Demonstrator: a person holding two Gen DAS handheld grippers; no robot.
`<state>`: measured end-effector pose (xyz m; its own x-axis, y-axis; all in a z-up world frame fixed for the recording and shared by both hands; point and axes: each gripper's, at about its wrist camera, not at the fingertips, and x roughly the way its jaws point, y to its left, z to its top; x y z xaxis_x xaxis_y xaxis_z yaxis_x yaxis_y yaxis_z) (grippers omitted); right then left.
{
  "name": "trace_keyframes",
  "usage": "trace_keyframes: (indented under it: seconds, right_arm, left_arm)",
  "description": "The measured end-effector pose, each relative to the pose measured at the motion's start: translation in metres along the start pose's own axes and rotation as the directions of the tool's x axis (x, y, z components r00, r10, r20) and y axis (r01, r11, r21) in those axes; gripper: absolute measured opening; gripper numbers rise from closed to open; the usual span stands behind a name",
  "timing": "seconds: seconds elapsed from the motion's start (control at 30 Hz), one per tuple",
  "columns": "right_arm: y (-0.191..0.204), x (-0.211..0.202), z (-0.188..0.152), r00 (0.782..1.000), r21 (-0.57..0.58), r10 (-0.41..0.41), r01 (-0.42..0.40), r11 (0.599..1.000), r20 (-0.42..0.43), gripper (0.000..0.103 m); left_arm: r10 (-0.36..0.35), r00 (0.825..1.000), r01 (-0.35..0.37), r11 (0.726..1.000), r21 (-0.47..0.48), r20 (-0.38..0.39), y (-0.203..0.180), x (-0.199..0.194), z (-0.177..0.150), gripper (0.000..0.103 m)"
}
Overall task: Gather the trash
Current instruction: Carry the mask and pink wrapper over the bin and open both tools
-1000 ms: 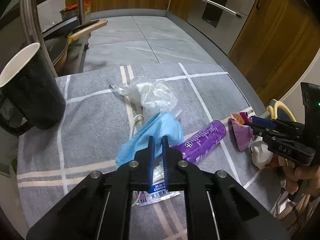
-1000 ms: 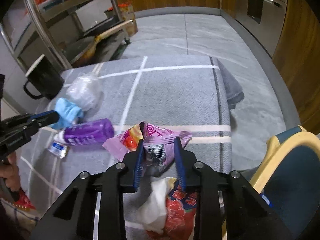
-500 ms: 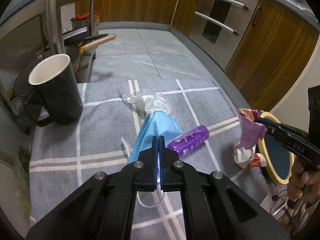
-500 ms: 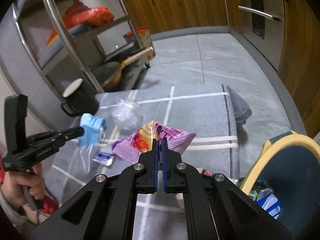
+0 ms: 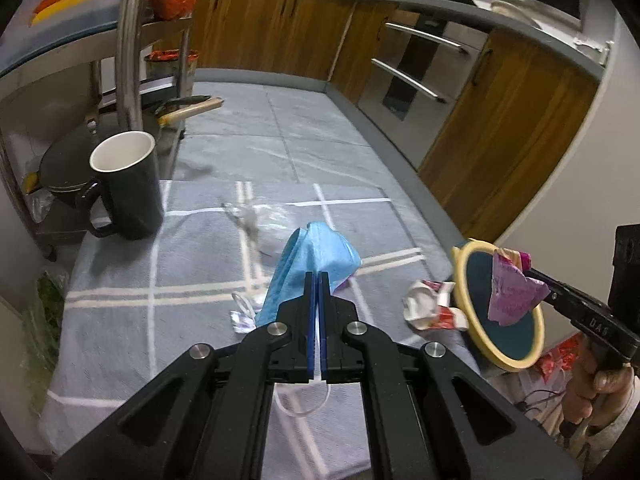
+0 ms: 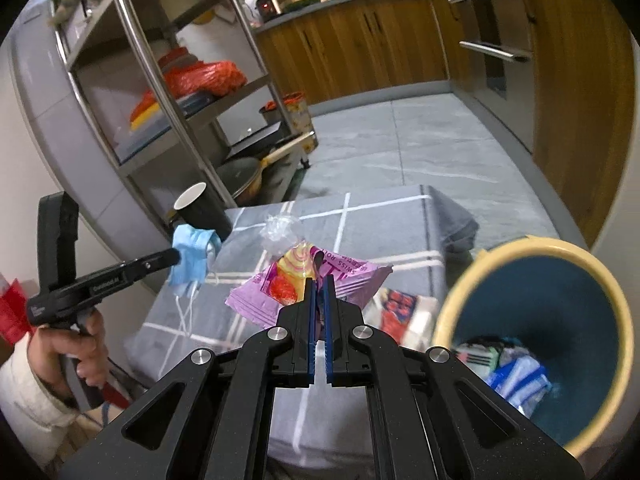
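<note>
My left gripper [image 5: 318,280] is shut on a blue face mask [image 5: 316,252] and holds it above the grey checked cloth [image 5: 160,280]; the mask also shows in the right wrist view [image 6: 192,256]. My right gripper [image 6: 319,284] is shut on a pink snack wrapper [image 6: 348,276] and holds it in the air beside the bin; the wrapper also shows in the left wrist view [image 5: 512,292]. A blue bin with a yellow rim [image 6: 476,292] stands to the right and holds some trash. A crumpled red-and-white wrapper [image 5: 432,308] and a clear plastic bag [image 5: 260,220] lie on the cloth.
A black mug [image 5: 128,188] stands at the cloth's far left. A metal rack [image 6: 168,80] with pans and red bags rises behind it. Wooden cabinets [image 5: 500,128] line the right side. A small white packet [image 5: 242,316] lies under the mask.
Both grippers have risen higher with their loads. The right gripper has carried the pink wrapper toward the bin, and the mask now hangs clear of the cloth.
</note>
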<state>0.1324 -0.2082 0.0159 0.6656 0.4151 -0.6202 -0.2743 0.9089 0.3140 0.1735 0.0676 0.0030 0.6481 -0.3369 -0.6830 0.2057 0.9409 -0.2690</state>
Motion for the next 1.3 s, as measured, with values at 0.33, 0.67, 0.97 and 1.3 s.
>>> trace_keyframes:
  seconds: [0.33,0.67,0.97,1.3]
  right_arm:
    - [-0.027,-0.052,-0.032,0.997,0.009,-0.063,0.063,0.998,0.042,0.005]
    - [-0.063,-0.072,-0.062,0.991,0.085,-0.121,0.115,0.990,0.062,0.005]
    - [-0.090,-0.085,-0.073,0.983,0.161,-0.151,0.133,0.978,0.104,0.005]
    - [-0.133,-0.097,-0.084,0.972,0.288,-0.200,0.158,0.944,0.123,0.005]
  left_arm:
    - [-0.083,0.996,0.083,0.994,0.071,-0.012,-0.062,-0.008,-0.021,0.000]
    - [-0.140,0.989,0.145,0.977,0.158,-0.046,-0.113,-0.001,-0.033,0.000]
    - [-0.215,0.972,0.230,0.957,0.180,-0.096,-0.161,0.019,-0.036,0.000]
    - [-0.283,0.944,0.315,0.925,0.213,-0.170,-0.228,0.060,-0.040,0.000]
